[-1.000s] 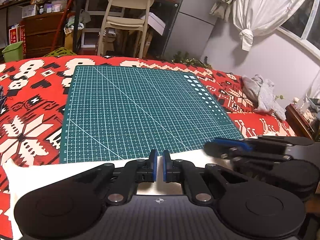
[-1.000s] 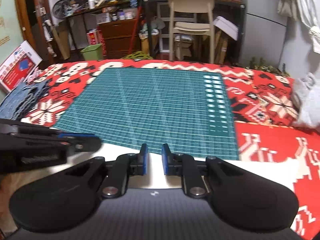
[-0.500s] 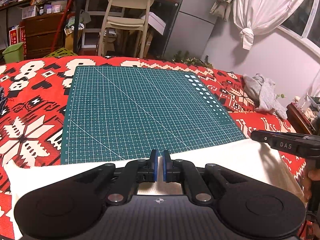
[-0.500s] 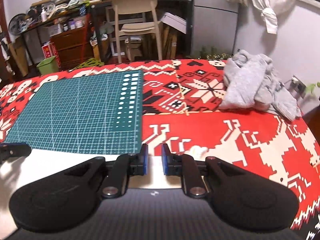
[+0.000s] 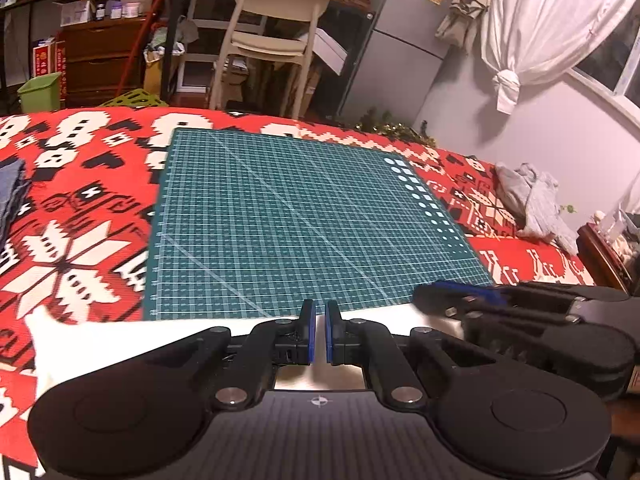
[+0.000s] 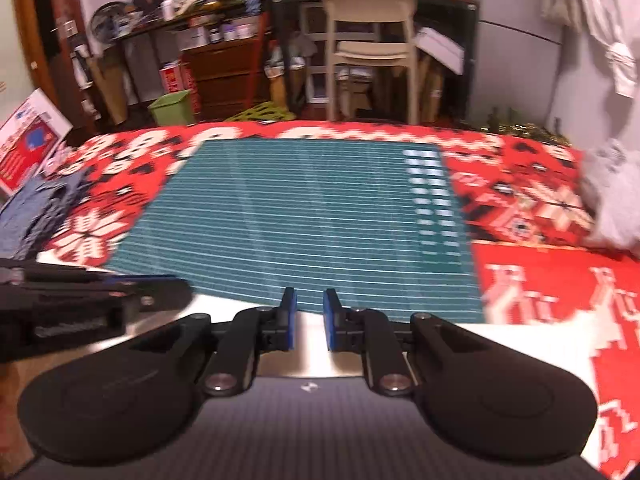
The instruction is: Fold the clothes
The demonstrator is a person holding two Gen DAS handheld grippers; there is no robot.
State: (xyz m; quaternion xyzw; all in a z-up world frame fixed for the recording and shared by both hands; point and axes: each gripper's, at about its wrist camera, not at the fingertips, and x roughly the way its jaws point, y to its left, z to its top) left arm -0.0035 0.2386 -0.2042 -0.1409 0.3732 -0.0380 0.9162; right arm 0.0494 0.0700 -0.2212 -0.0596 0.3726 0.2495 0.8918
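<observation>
Grippers (image 5: 317,334) side by side over white cloth (image 5: 100,344)

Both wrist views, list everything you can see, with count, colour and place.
white cloth: one, white, near edge, under both grippers
cutting mat: one, green, centre of blanket
blanket: one, red and white, under the mat
grey clothes: one pile, grey, right
blue clothes: one pile, blue, left
chair: one, cream, beyond the blanket
bin: one, green, floor
left hand-held gripper: black, blue pads, narrow gap
right hand-held gripper: black, blue pads, slightly wider gap
</observation>
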